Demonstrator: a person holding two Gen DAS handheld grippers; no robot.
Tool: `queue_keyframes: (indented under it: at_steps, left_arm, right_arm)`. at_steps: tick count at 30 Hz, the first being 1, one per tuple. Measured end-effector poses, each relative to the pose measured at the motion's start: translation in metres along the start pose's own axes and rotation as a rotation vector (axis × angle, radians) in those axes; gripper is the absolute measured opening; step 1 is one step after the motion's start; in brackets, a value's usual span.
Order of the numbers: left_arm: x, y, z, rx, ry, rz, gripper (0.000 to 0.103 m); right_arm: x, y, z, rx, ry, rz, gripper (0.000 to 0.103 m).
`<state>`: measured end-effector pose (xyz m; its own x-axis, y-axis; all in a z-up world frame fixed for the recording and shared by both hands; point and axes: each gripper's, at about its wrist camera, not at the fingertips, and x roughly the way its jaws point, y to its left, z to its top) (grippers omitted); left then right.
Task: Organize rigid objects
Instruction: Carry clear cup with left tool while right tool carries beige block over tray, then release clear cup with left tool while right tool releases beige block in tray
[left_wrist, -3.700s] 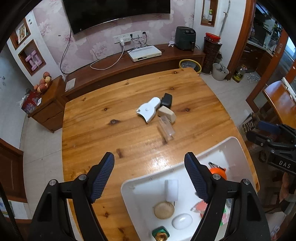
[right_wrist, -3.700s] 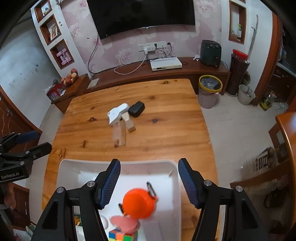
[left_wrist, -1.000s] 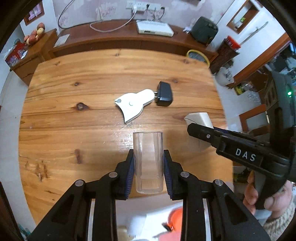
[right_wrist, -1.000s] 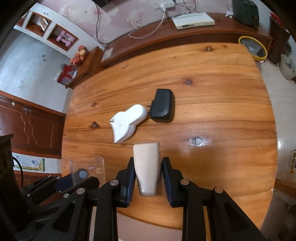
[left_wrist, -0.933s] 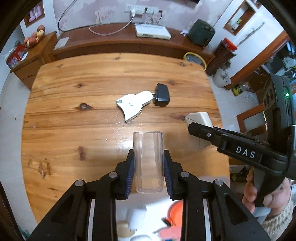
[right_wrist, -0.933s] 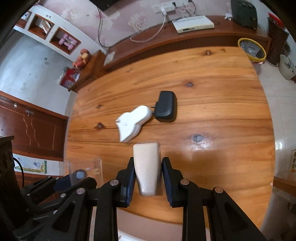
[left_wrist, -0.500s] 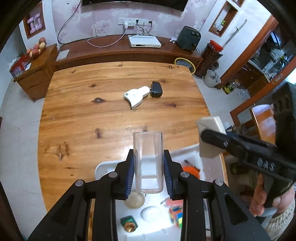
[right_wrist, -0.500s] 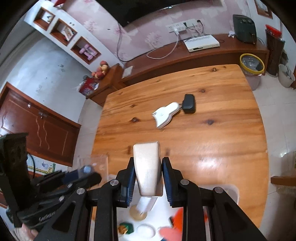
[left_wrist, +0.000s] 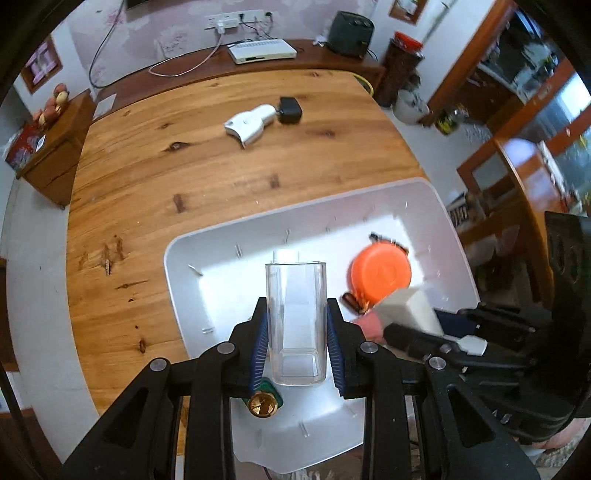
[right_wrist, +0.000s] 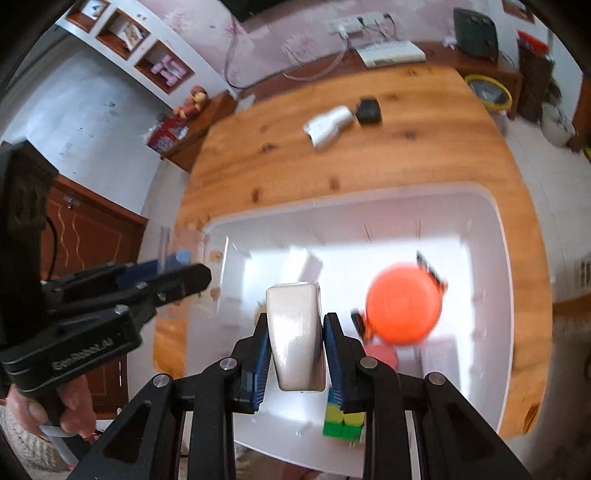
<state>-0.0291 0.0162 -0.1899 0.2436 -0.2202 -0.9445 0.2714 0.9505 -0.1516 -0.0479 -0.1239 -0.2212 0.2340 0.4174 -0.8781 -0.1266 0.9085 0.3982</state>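
My left gripper (left_wrist: 296, 332) is shut on a clear plastic box (left_wrist: 296, 314) and holds it above the white bin (left_wrist: 177, 266). My right gripper (right_wrist: 295, 343) is shut on a cream block (right_wrist: 296, 332), also above the white bin (right_wrist: 495, 258); the cream block shows in the left wrist view (left_wrist: 408, 308) too. The bin holds an orange disc (left_wrist: 380, 274), a gold-topped green piece (left_wrist: 263, 403) and a colour cube (right_wrist: 343, 421). A white scoop-shaped piece (left_wrist: 249, 123) and a black adapter (left_wrist: 290, 110) lie on the wooden table (left_wrist: 147, 184).
A low wooden cabinet with a white router (left_wrist: 262, 51) and a dark appliance (left_wrist: 349, 27) runs behind the table. A yellow-rimmed bin (right_wrist: 487, 90) stands on the floor at the table's far right. Another wooden table (left_wrist: 532, 177) is to the right.
Both grippers have drawn back from the table middle with their objects and now hang over the white bin, lower and closer to it than half a second ago.
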Motion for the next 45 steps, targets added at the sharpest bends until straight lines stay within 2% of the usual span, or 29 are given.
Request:
queue_keyframes:
  at_steps: [9,17,24,28,30,33,34,36,38,40,45]
  left_arm:
    - [0.036,-0.011,-0.024,0.081,0.078,0.029,0.031]
    - [0.056,-0.008,-0.036,0.092,0.127,0.044,0.031]
    - [0.069,-0.008,-0.042,0.103,0.159,0.056,0.031]
    - [0.073,-0.008,-0.044,0.106,0.168,0.061,0.031]
    - [0.073,-0.008,-0.043,0.109,0.17,0.067,0.032]
    - [0.074,-0.008,-0.043,0.111,0.172,0.078,0.032]
    - [0.074,-0.008,-0.042,0.108,0.175,0.08,0.033]
    - [0.073,-0.008,-0.041,0.102,0.178,0.079,0.044]
    - [0.07,-0.008,-0.04,0.1,0.17,0.079,0.064]
    - [0.065,-0.008,-0.039,0.1,0.152,0.087,0.075]
    - [0.056,-0.008,-0.035,0.1,0.131,0.089,0.077]
  right_arm:
    - [0.031,-0.008,-0.026,0.048,0.068,-0.023,0.028]
    - [0.05,-0.015,-0.035,0.075,0.109,-0.044,0.028]
    - [0.053,-0.016,-0.034,0.071,0.109,-0.074,0.029]
    - [0.052,-0.017,-0.035,0.069,0.114,-0.099,0.032]
    - [0.049,-0.017,-0.036,0.061,0.115,-0.118,0.04]
    - [0.041,-0.015,-0.037,0.041,0.098,-0.133,0.043]
    - [0.04,-0.015,-0.037,0.034,0.092,-0.139,0.044]
    - [0.034,-0.012,-0.037,0.02,0.074,-0.158,0.047]
    - [0.028,-0.012,-0.036,0.014,0.055,-0.173,0.051]
    - [0.025,-0.011,-0.034,0.011,0.045,-0.179,0.051]
    - [0.019,-0.013,-0.033,0.014,0.033,-0.184,0.051]
